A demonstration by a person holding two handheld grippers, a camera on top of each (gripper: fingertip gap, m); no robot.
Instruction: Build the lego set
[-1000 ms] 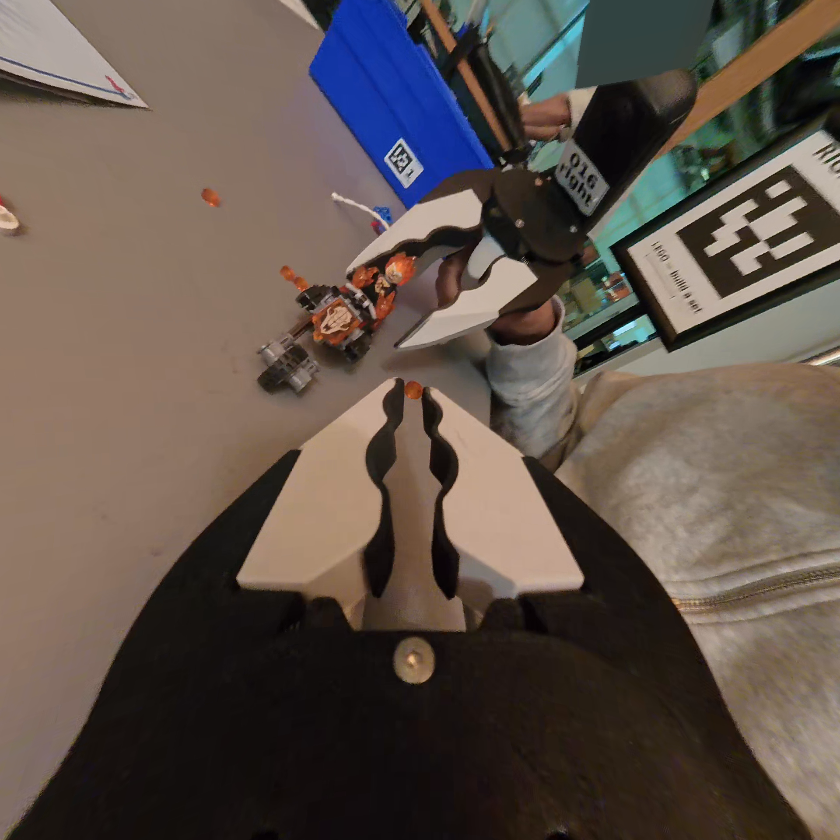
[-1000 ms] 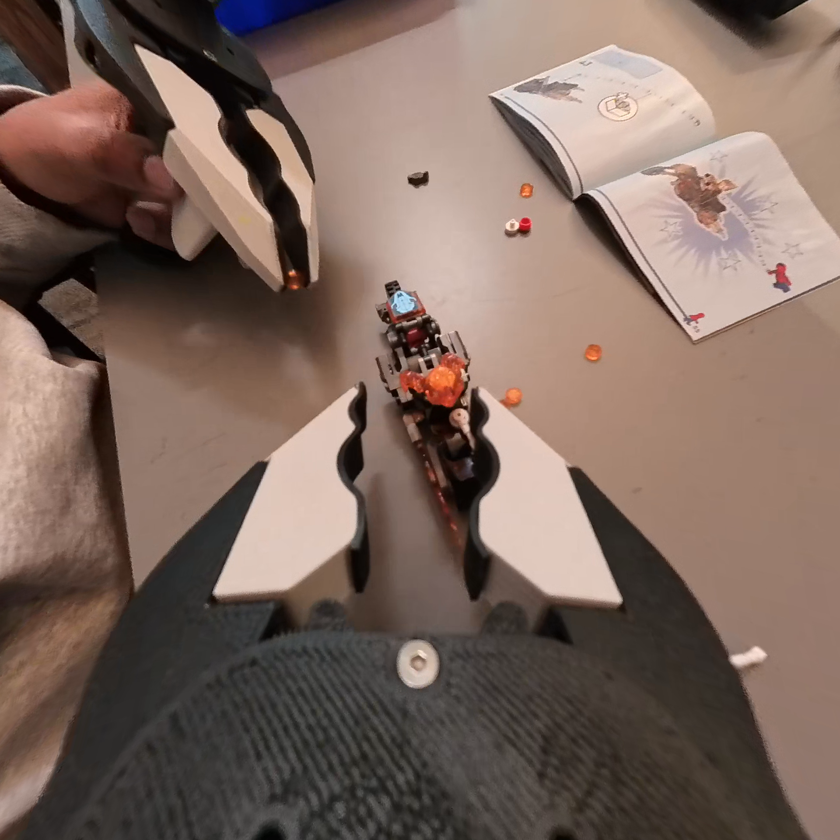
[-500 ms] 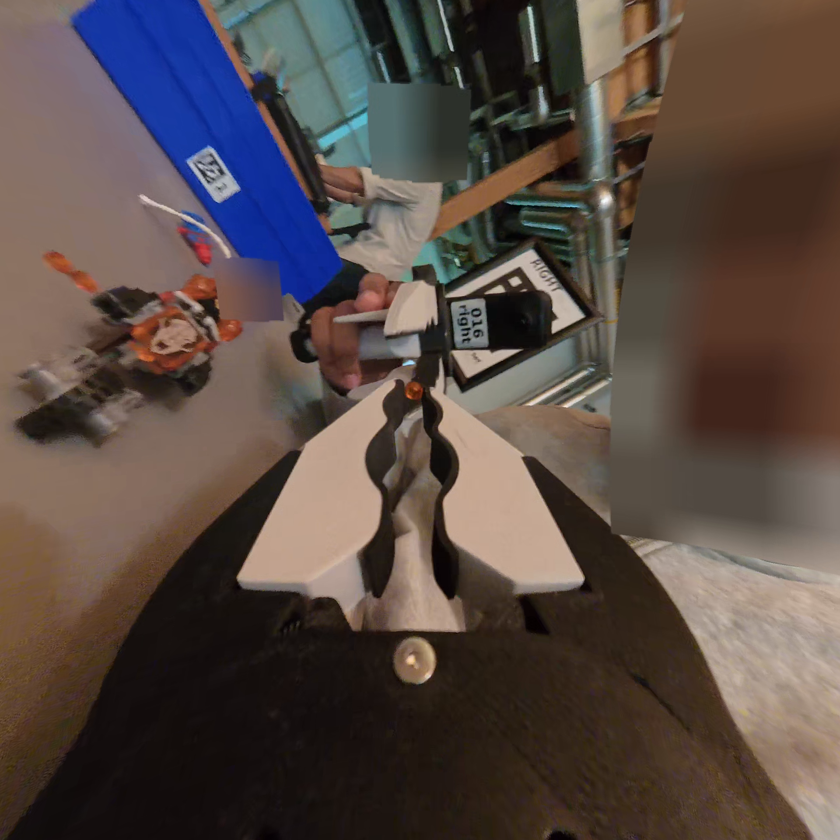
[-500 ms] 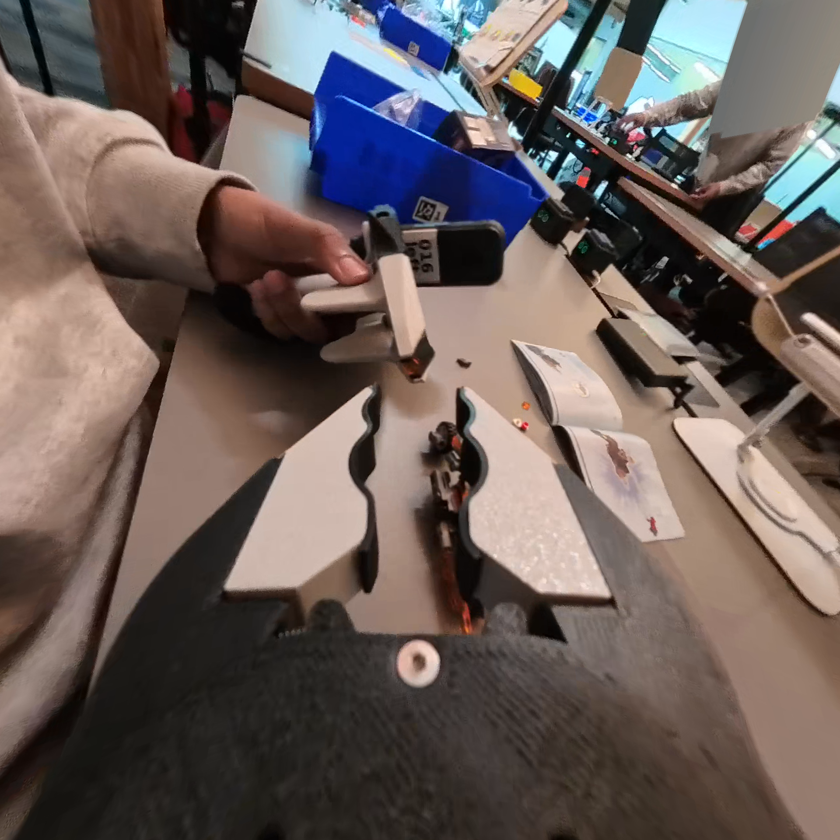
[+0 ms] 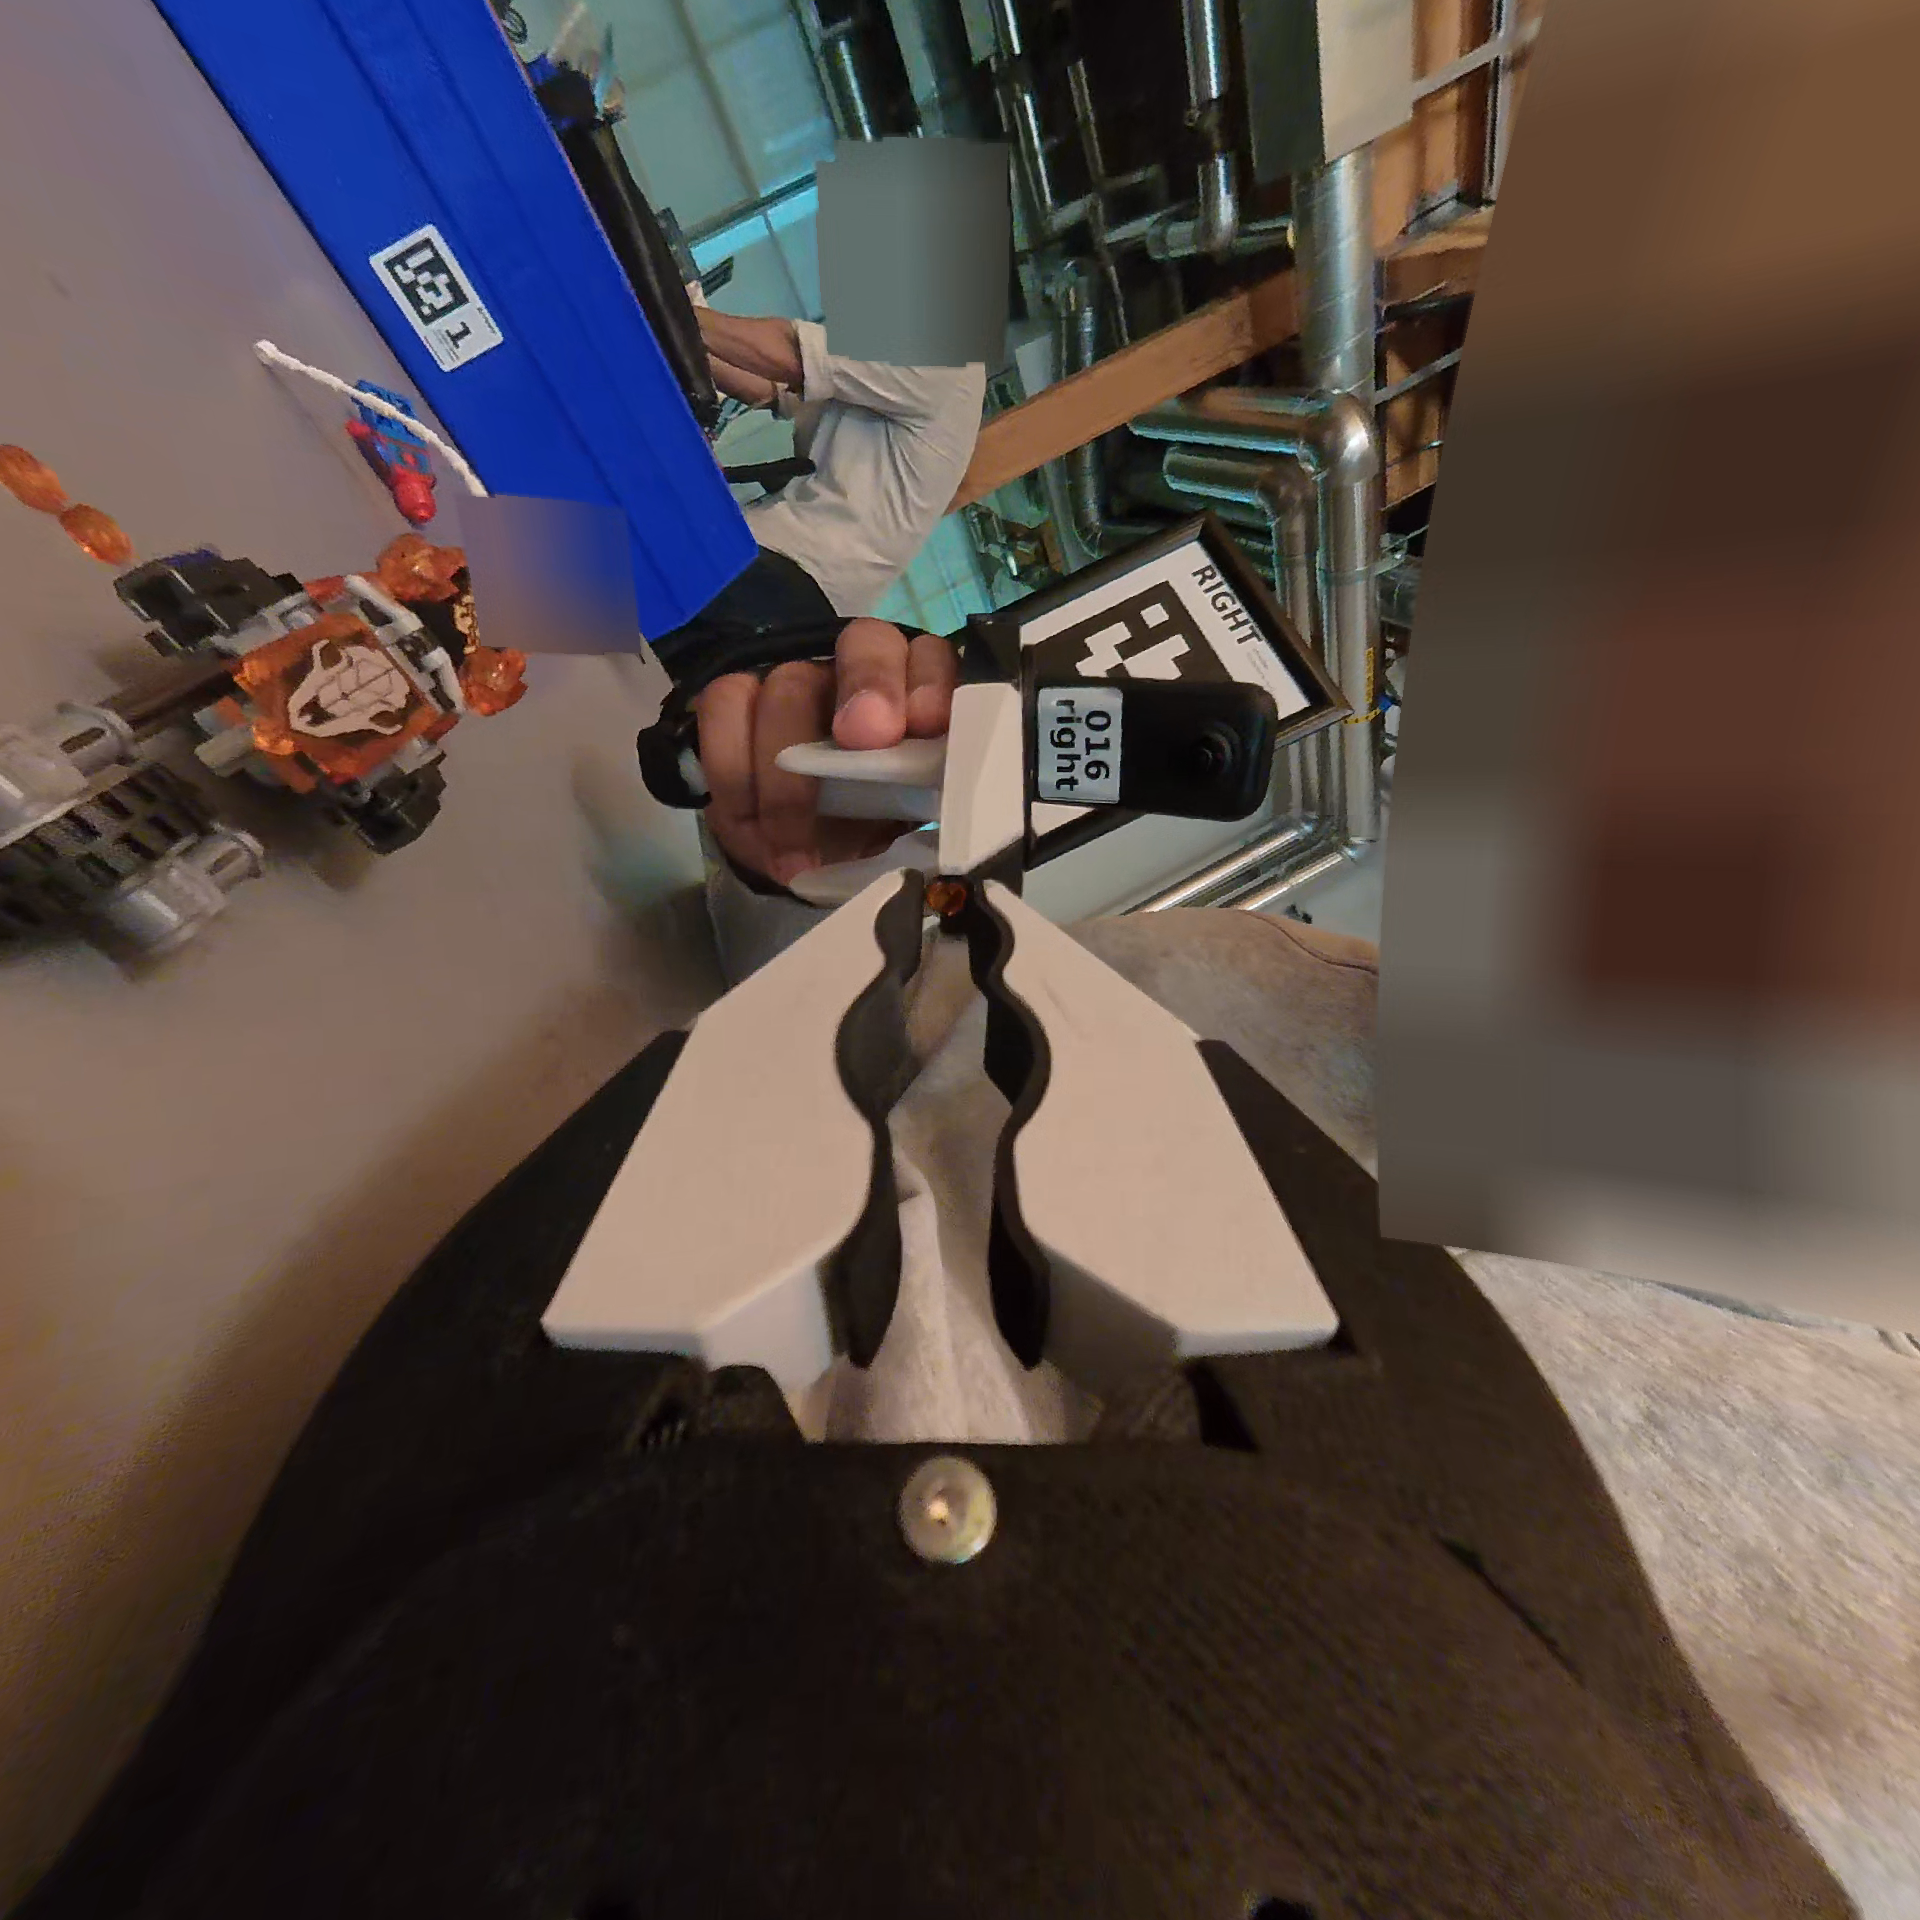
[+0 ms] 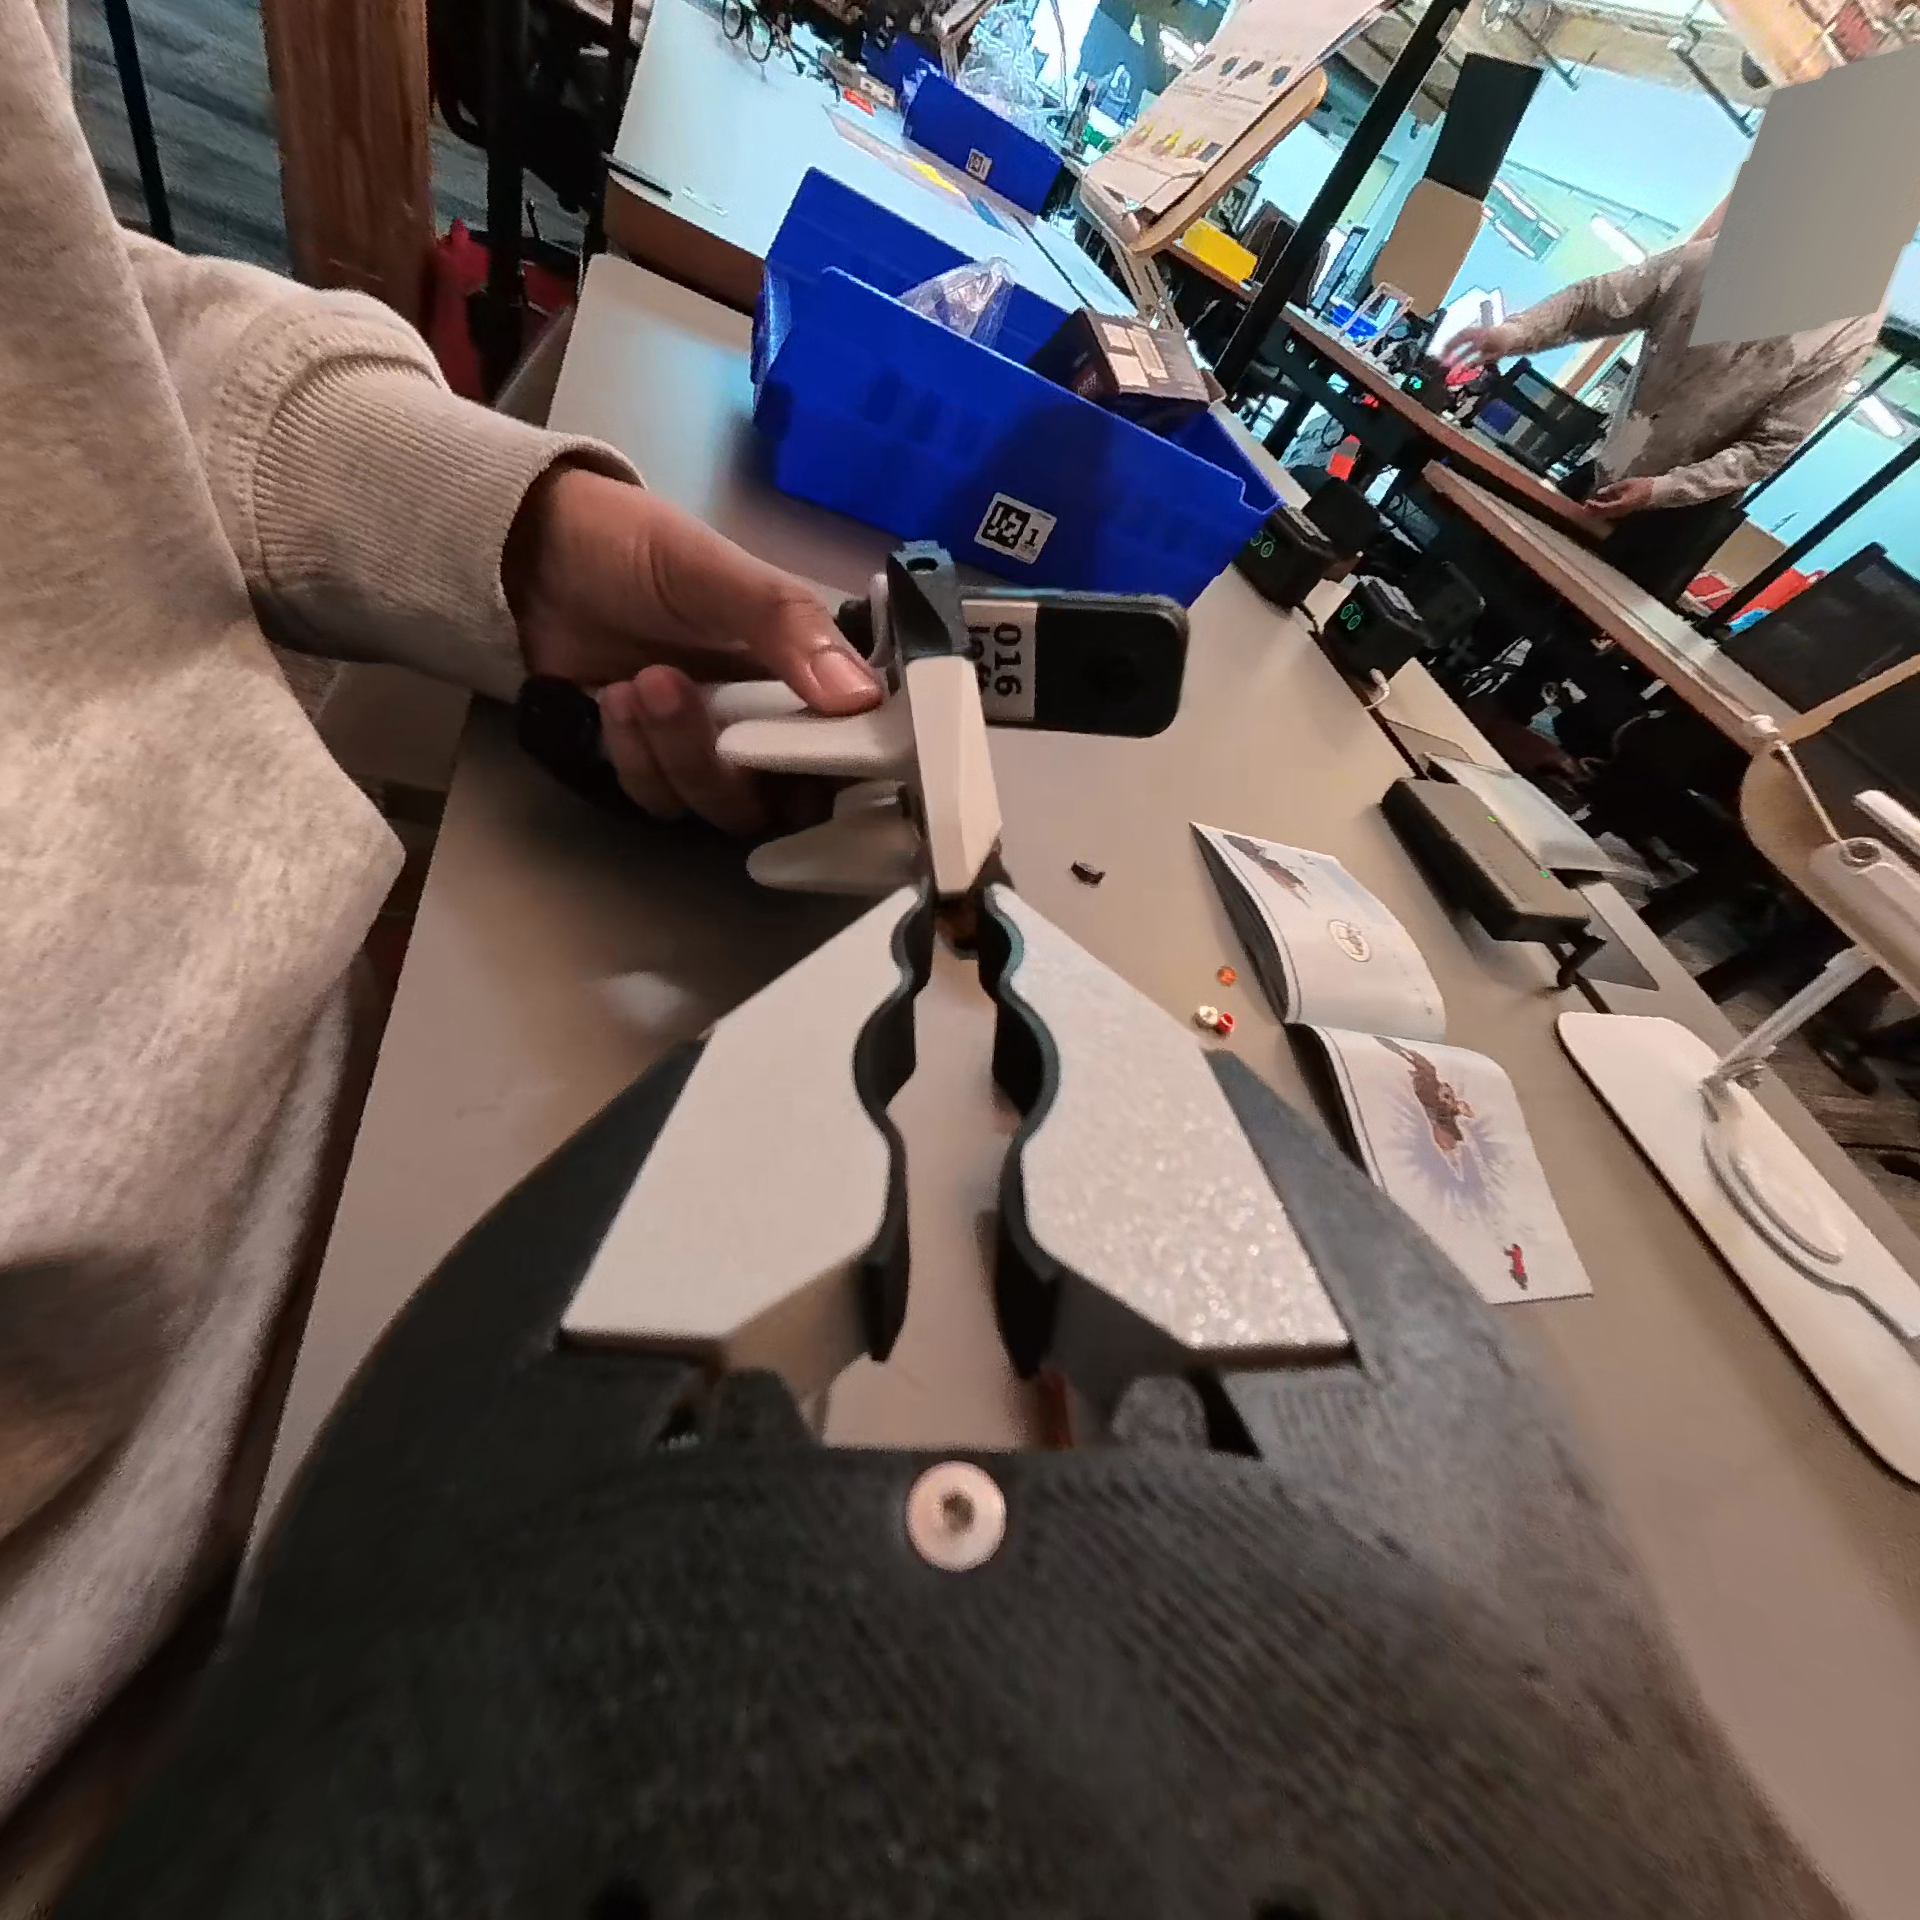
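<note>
My left gripper (image 5: 945,902) is shut on a small orange stud (image 5: 945,891) and holds it in the air above the table edge. My right gripper (image 6: 956,920) points at it at right angles. Its jaws stand narrow, with the tips on either side of the same stud (image 6: 951,920). In the right wrist view the left gripper (image 6: 961,883) comes down from above and meets my tips. The orange and black lego model (image 5: 332,686) lies on the grey table (image 5: 208,1143), left of both grippers. A grey and black sub-build (image 5: 114,852) lies beside it.
A blue bin (image 6: 987,457) stands at the back of the table. An open instruction booklet (image 6: 1351,987) lies to the right, with small loose pieces (image 6: 1214,1018) beside it. A white lamp base (image 6: 1766,1195) is at the far right. Orange flame pieces (image 5: 62,499) lie near the model. My two grippers' fingertips are within a few centimetres of each other.
Both grippers rose from the table and turned to face each other. The left brought its stud up to the right's tips. The right's jaws went from wide open to narrow.
</note>
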